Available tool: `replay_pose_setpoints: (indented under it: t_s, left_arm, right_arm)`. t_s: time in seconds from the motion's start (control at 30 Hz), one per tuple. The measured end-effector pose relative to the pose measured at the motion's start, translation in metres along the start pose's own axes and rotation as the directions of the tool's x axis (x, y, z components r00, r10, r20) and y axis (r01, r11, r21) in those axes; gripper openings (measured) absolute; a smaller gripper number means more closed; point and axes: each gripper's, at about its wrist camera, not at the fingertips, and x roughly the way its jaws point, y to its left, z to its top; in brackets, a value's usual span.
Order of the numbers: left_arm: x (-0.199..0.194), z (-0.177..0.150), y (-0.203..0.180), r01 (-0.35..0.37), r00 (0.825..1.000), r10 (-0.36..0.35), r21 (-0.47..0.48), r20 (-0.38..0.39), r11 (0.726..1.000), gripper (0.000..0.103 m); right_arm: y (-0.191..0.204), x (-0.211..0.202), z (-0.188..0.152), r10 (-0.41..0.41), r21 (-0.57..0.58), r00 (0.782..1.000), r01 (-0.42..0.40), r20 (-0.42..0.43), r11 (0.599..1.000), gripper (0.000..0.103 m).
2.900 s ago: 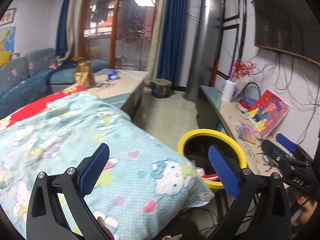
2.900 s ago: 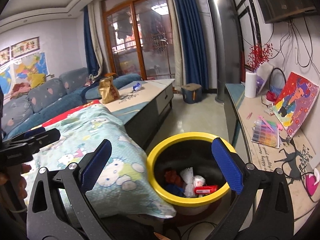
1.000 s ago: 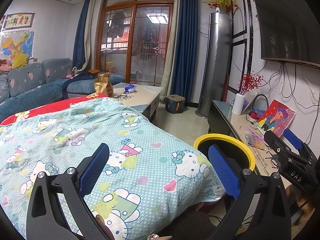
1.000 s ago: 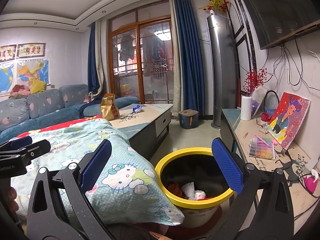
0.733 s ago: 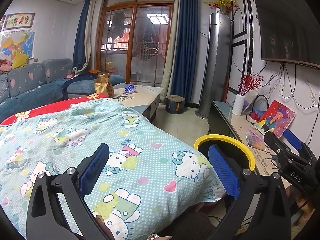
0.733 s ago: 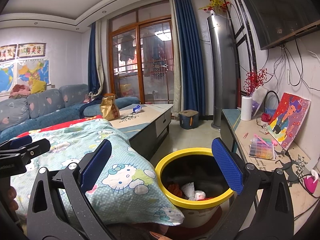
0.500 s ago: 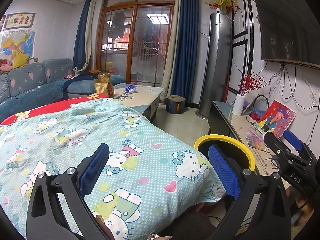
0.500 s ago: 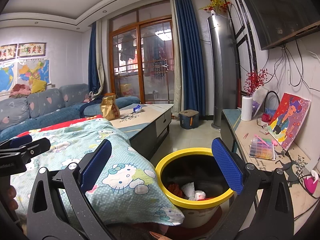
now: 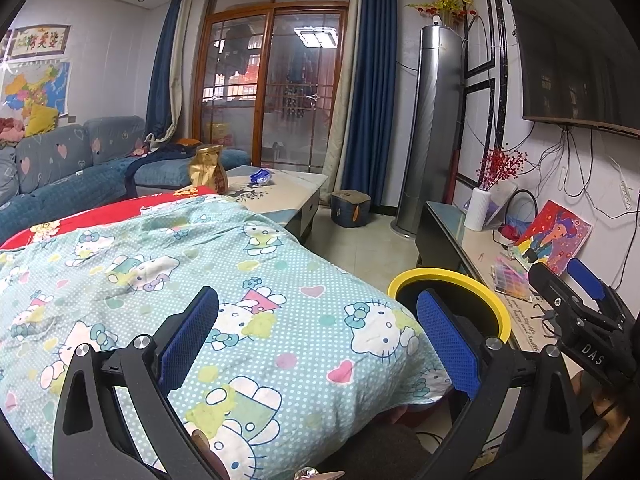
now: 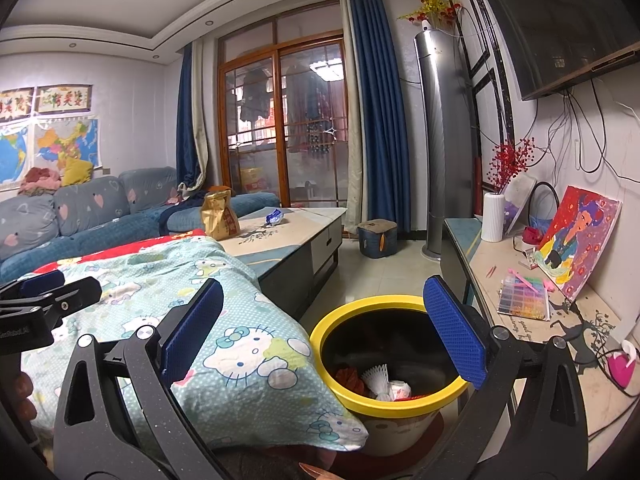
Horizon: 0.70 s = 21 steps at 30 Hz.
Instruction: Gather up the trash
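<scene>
Our left claw (image 9: 316,336) stands wide with nothing between its blue pads, poised over the cartoon-print quilt (image 9: 168,264). Our right claw (image 10: 324,330) is equally wide and empty, its right pad above the yellow-rimmed bin (image 10: 384,400), which sits on the floor just beside the quilt's edge. Inside the bin we see a shuttlecock (image 10: 378,376), crumpled white paper and something red.

Farther out, on the worktop (image 10: 304,224), a gold paper bag (image 10: 219,216) stands upright and a blue wrapper (image 10: 274,216) lies near it, well apart from us. We judge these the next trash to collect.

To do this well, we should carry one claw across to the worktop with its opening kept wide and level. For the crinkled wrapper, we should come down over its bulk and pinch firmly, since foil may slip. The bag looks light and tall; gripping its folded top should keep it from tipping. The other claw should stay clear of the quilt.
</scene>
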Motion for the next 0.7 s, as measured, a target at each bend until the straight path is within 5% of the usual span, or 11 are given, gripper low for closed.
replay_pose_setpoints:
  t_s: [0.23,0.33,0.43,0.5,0.57,0.6,0.67,0.7]
  left_arm:
    - [0.003,0.000,0.010,-0.022,0.999,0.021,-0.029,-0.025,0.999,0.097]
    - [-0.002,0.000,0.034,-0.032,0.999,0.028,-0.091,-0.043,0.995,0.097]
    - [-0.011,0.003,0.077,-0.105,0.993,0.096,-0.160,-0.063,0.982,0.097]
    - [-0.022,0.002,0.136,-0.249,0.968,0.233,-0.228,-0.094,0.941,0.097]
    - [-0.033,-0.006,0.198,-0.424,0.905,0.394,-0.277,-0.158,0.862,0.097]
    - [-0.040,-0.014,0.237,-0.520,0.853,0.474,-0.304,-0.217,0.798,0.097]
    - [-0.050,-0.032,0.299,-0.660,0.751,0.571,-0.329,-0.333,0.676,0.097]
    - [-0.057,-0.046,0.333,-0.722,0.691,0.605,-0.337,-0.396,0.604,0.097]
  right_arm:
    - [0.005,0.001,0.007,0.021,-0.006,1.000,-0.020,0.001,1.000,0.092]
    - [0.019,0.011,0.025,0.098,-0.005,0.995,-0.098,-0.001,0.995,0.092]
    - [0.056,0.032,0.056,0.252,0.004,0.968,-0.252,-0.014,0.968,0.092]
    - [0.101,0.057,0.075,0.367,-0.016,0.926,-0.369,-0.089,0.929,0.092]
    - [0.168,0.086,0.089,0.507,-0.018,0.834,-0.523,-0.219,0.852,0.092]
    - [0.201,0.096,0.091,0.555,-0.018,0.785,-0.582,-0.276,0.813,0.092]
    - [0.285,0.115,0.078,0.654,-0.020,0.638,-0.722,-0.406,0.692,0.092]
    - [0.313,0.120,0.069,0.650,-0.031,0.605,-0.743,-0.460,0.669,0.092]
